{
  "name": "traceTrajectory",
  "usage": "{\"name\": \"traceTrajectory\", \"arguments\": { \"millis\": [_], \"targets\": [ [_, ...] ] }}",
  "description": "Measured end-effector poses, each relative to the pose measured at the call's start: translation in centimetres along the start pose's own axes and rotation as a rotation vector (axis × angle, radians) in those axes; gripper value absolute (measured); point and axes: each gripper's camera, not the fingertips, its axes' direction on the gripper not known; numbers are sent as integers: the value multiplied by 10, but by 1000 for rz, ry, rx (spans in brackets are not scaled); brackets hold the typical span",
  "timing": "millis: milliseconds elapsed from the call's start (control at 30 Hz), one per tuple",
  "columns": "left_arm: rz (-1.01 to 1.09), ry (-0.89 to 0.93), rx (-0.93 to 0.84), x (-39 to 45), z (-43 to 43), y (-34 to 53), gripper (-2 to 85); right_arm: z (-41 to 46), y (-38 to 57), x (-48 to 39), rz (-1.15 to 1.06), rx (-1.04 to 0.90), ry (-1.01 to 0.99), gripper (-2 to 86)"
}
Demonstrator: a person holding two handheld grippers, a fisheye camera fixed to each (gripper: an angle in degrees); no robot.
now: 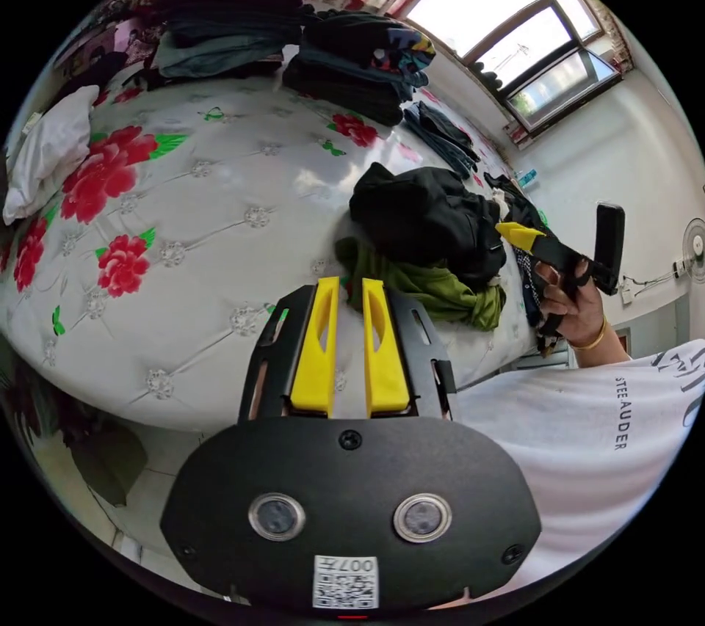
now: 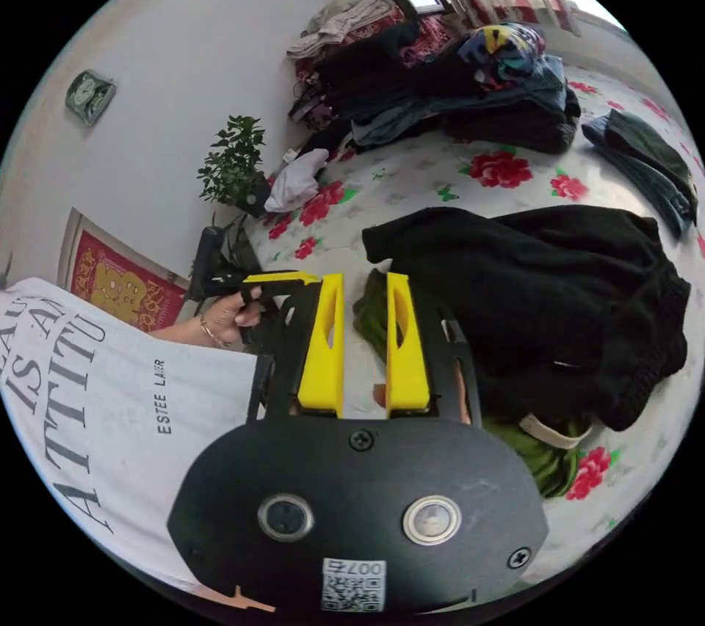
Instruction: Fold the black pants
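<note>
Two tools, neither holding anything. Left tool (image 1: 350,285) with jaws drawn narrow over bare bed (image 1: 220,215), short of the heap; right tool (image 2: 365,281) likewise narrow and empty, aimed at the near edge of the heap.

Black pants (image 2: 543,288) crumpled in a mound on the flowered bed, near its edge, lying on top of a green garment (image 2: 547,461) that pokes out underneath on the near side. No leg, hem or waistband laid out flat; hard to tell which fold is which.

Likely trouble from here:
- Pinching green cloth along with black, given the overlap right where the right tool points. Would drag both garments and spoil the spread.
- Catching a random inner fold instead of waistband or hem, because of the bunching. Would lift a knot, not a flat panel.
- Sliding the mound off the bed edge when pulling toward the person, with so little bed left on that side.
- Closing on nothing, with jaws this narrow, unless widened before the reach.
- Sweeping into the dark blue garment (image 2: 646,149) lying just beyond while spreading the legs out.

Safest guess: widen first, take the topmost black edge only, lift clear of the green.
</note>
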Motion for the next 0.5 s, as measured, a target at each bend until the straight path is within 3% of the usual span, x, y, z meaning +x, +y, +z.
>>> {"name": "traceTrajectory", "arguments": {
  "millis": [167,300,433,500],
  "targets": [
    [70,76,-23,26,-2,12,76,-54,74,65,292,78,341,82],
    [152,131,-58,75,11,14,86,-66,108,99,387,38,349,106],
    [225,149,-82,133,19,5,95,-10,98,106,306,-175,211,117],
    [279,156,-85,163,21,-6,103,25,93,104,264,-346,280,105]
  ]
}}
